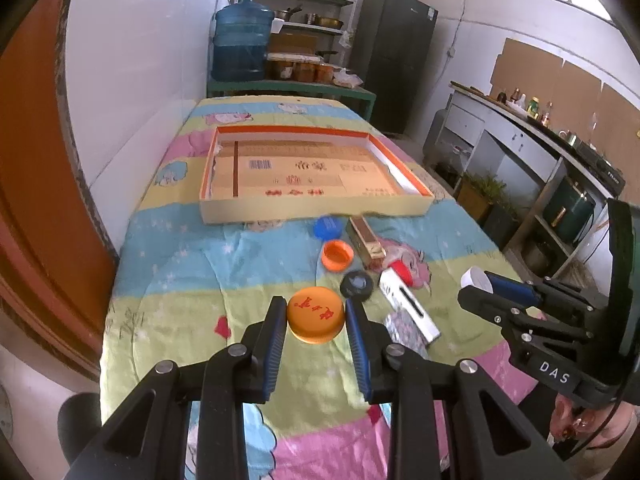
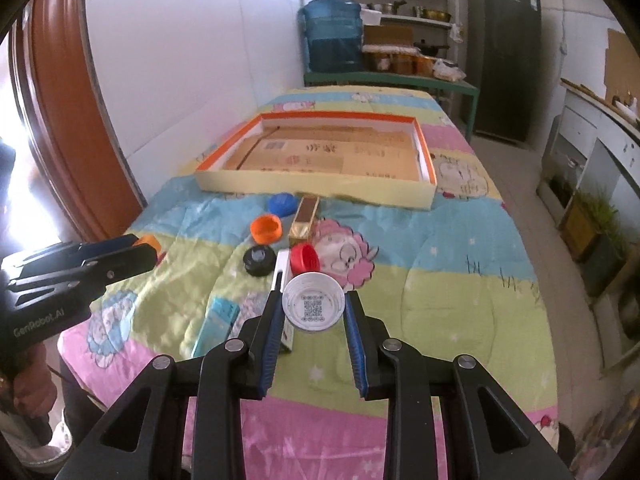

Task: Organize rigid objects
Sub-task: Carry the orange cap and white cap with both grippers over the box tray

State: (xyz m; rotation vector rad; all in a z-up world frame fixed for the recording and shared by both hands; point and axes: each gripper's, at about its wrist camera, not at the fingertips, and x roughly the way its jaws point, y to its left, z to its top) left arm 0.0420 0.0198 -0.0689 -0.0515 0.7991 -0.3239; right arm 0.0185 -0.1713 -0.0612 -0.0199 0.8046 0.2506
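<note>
- Left wrist view: the left gripper (image 1: pixel 316 320) is closed on an orange cap with red characters (image 1: pixel 315 314), its blue pads (image 1: pixel 276 344) pressing the cap's two sides, the cap held above the cartoon-print quilt (image 1: pixel 192 272).
- Beyond it on the quilt lie a black cap (image 1: pixel 357 285), an orange cap with its hollow side up (image 1: pixel 338 255), a blue cap (image 1: pixel 328 227) and a gold-and-brown box (image 1: pixel 365 241); the blue cap and the box are just beside the near wall of a shallow cardboard tray with an orange rim (image 1: pixel 312 210).
- Right of the black cap lie a white box (image 1: pixel 408 308) and a red cap (image 1: pixel 402 270); the red cap touches the white box's far end.
- At the right edge the right gripper (image 1: pixel 478 286) is seen from the side, holding a white cap (image 1: pixel 476 278).
- Far behind, a blue water jug (image 1: pixel 240 40) stands on a green bench.

- Right wrist view: the right gripper (image 2: pixel 313 310) is clamped on the white cap (image 2: pixel 313 300), hollow side facing the camera with a QR code inside, held above the quilt (image 2: pixel 460 248).
- Just behind the white cap is the red cap (image 2: pixel 305 258); farther left are the black cap (image 2: pixel 259 258), the orange open cap (image 2: pixel 266 229) and the blue cap (image 2: pixel 283 203); the gold-and-brown box (image 2: pixel 306 218) points at the tray (image 2: pixel 312 192).
- A light blue box (image 2: pixel 218 322) lies near left of the fingers.
- At the left edge the left gripper (image 2: pixel 150 248) shows side-on, with a bit of the orange lid between its tips.
</note>
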